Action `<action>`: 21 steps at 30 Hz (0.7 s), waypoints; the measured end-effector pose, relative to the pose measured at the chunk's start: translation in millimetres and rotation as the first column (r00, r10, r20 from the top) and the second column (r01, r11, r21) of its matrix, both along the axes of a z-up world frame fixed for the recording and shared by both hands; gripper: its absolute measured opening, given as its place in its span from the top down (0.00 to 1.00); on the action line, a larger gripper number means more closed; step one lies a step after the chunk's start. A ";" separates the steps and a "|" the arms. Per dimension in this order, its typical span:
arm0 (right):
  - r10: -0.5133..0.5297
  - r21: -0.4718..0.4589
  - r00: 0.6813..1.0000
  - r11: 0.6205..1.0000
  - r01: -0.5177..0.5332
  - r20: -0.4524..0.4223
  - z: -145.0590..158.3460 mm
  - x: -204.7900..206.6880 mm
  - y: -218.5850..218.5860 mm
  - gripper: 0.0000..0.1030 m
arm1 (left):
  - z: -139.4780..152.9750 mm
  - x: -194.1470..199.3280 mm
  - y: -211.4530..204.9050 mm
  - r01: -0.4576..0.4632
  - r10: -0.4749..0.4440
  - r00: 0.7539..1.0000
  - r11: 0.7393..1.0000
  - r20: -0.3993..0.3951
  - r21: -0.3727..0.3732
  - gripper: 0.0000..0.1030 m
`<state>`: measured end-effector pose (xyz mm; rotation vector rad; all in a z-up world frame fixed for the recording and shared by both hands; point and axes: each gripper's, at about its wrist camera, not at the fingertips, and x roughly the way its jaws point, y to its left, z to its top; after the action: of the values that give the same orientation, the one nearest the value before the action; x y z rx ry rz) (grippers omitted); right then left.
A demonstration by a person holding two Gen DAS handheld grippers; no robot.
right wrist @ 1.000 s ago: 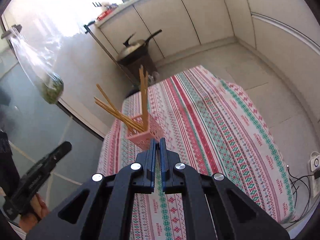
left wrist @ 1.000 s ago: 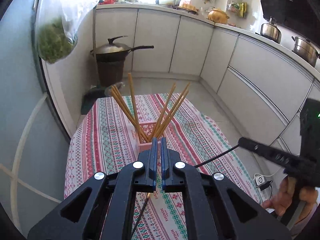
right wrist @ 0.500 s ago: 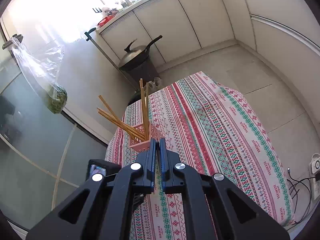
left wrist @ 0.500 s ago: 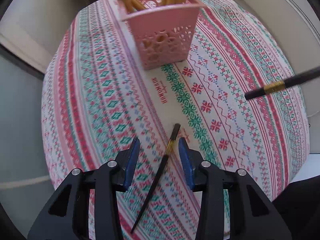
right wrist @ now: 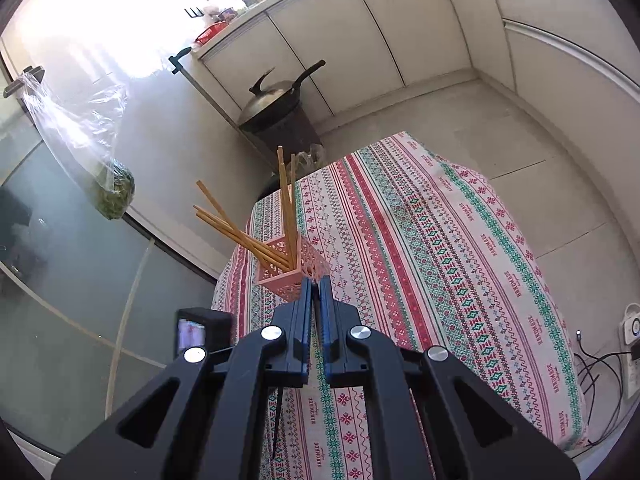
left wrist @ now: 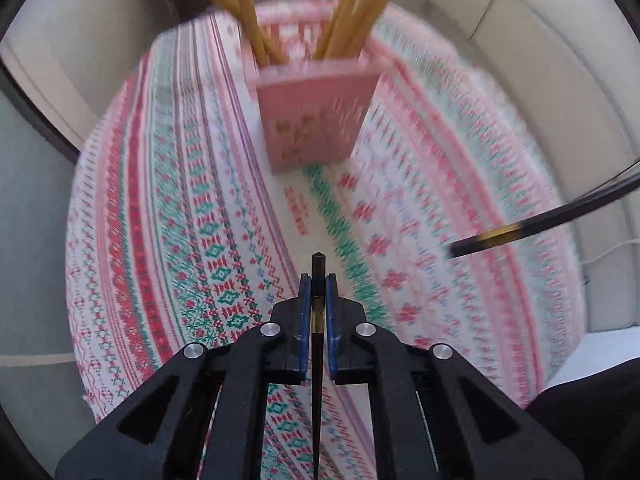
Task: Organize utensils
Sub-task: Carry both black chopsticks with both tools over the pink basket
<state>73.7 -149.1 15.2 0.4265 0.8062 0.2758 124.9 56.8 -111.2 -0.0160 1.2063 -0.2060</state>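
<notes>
Left gripper [left wrist: 319,288] clamps the black chopstick [left wrist: 318,268], long axis pointing to twelve o'clock, straight at the pink holder [left wrist: 316,116] ahead. Right gripper [right wrist: 316,286] is pinched together, grasping a second black chopstick [left wrist: 532,226].

Left tongs [left wrist: 319,282], right tongs [right wrist: 316,284]: black angular frames, blue pads, silver round screws.

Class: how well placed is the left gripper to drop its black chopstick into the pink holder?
Probably yes. The left gripper grips the black chopstick, and only bare tablecloth lies before the pink holder, though wooden chopsticks crowd its opening.
</notes>
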 end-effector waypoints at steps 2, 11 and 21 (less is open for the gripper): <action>0.003 0.001 1.000 1.000 -0.003 0.012 4.4 -2.9 0.0 0.96 | 39.4 -19.4 8.8 -0.001 0.006 0.995 0.999 0.105 -0.043 0.94; 0.002 0.030 0.999 1.000 -0.004 0.046 23.9 -8.3 -3.5 0.96 | 142.9 -70.6 30.9 -0.044 0.103 0.910 0.987 0.402 -0.154 0.94; -0.001 0.049 0.995 0.999 -0.004 0.104 59.0 5.5 -2.6 0.96 | 204.6 -58.3 39.8 -0.076 0.180 0.824 0.975 0.537 -0.210 0.94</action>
<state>79.2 -151.7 74.2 0.4542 0.6993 0.3169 66.7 96.6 93.3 -0.1852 0.5964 -0.1831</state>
